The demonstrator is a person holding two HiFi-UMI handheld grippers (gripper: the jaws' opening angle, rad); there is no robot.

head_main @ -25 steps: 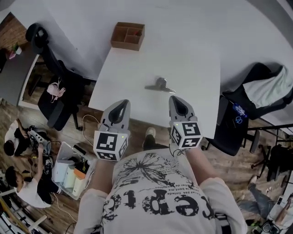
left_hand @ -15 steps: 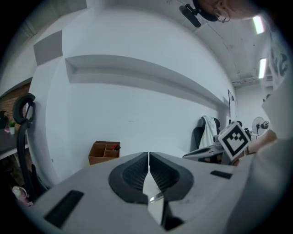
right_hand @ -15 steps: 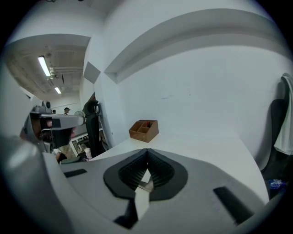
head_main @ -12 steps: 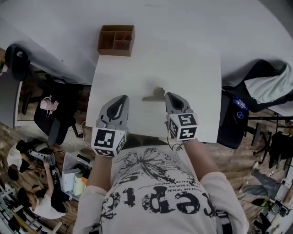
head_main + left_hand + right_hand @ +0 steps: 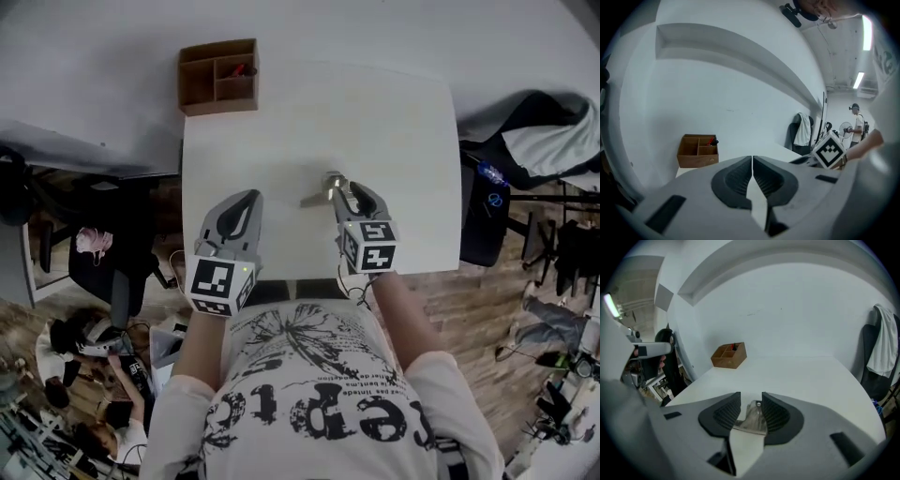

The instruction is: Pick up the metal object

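Observation:
The metal object [image 5: 315,196], a small silvery clip-like piece, lies near the middle of the white table [image 5: 309,112]. My right gripper [image 5: 342,186] has its tips at the object's right end. In the right gripper view the object [image 5: 752,417] sits between the jaws of the right gripper [image 5: 751,398]. The jaws have just been opening and stand a little apart on either side of it. My left gripper [image 5: 246,199] hovers over the table's near left part. In its own view the left gripper [image 5: 752,160] is shut and empty.
A wooden compartment box [image 5: 218,75] stands at the table's far left corner, with a small red item inside. A dark chair draped with white cloth [image 5: 534,141] stands to the right of the table. People sit on the floor [image 5: 94,366] at lower left.
Both grippers have moved forward from the table's near edge out over the table. The right one has come down onto the metal object, which now lies between its jaws.

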